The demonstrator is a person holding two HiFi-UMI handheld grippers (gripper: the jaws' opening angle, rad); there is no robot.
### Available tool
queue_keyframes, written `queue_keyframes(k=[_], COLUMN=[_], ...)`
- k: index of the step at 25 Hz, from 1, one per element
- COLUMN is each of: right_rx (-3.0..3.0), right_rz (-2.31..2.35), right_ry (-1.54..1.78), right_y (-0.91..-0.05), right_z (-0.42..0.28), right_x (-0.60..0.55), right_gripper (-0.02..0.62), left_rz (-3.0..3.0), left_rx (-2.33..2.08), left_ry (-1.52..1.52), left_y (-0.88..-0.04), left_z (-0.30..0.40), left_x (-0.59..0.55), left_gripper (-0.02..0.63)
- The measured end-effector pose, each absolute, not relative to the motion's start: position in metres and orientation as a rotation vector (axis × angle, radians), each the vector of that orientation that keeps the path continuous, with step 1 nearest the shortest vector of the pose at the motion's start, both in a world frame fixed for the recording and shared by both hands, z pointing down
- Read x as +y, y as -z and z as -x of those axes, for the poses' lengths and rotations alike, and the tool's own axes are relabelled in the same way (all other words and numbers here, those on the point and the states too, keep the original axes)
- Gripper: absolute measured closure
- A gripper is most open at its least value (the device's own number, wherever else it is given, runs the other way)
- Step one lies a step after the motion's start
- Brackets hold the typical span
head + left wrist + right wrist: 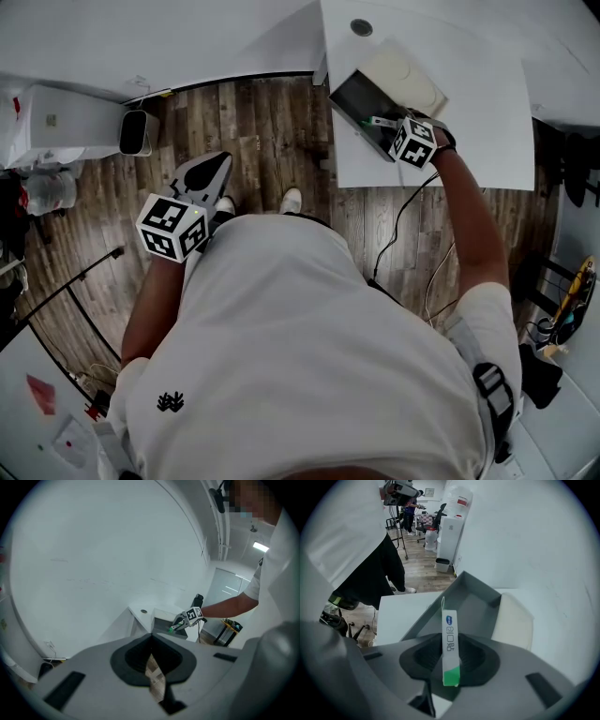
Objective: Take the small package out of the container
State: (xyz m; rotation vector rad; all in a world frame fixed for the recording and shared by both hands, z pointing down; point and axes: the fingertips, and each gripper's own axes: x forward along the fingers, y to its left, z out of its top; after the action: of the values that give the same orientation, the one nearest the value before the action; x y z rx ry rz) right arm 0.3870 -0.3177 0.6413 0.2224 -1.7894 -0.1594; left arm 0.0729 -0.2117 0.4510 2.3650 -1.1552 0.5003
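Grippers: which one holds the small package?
The right gripper: its jaws pinch the small package, white with a green end, at the container. The left gripper is shut on nothing, over the floor.

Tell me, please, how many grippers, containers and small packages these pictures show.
left gripper and right gripper: 2
container: 1
small package, between the right gripper's jaws: 1
Total: 4
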Motion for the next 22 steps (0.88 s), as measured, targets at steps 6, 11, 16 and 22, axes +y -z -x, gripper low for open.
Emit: queue_keyframes(k=[6, 11, 16, 22], right_rx=[-1.802, -1.840, -1.841, -1.815], right_rz=[-0.305, -0.408, -0.524, -0.689], right_ry=[0.127, 0.090, 0.054, 0.020], right_y=[-0.630, -0.608, -0.585, -0.553], right_z=[-0.388, -0.378, -0.374, -0.374], right_x=[-0.317, -0.318, -0.315, -0.307], right_gripper=[0.495, 0.497, 0.497, 0.497], left_rz=[-2.401, -2.420, -2.455, -2.495], left_rx=[-1.118, -1.099, -1.050, -0.989], left_ry=[-0.489, -0.476, -0.477, -0.465], left_y=[-0.448, -0.446, -0.446, -0.442], left_z=[-0.069, -0.051, -0.037, -0.019], left_x=[-0.213, -0.210, -0.206, -0.198], left_gripper=[0.600, 0.600, 0.599, 0.600])
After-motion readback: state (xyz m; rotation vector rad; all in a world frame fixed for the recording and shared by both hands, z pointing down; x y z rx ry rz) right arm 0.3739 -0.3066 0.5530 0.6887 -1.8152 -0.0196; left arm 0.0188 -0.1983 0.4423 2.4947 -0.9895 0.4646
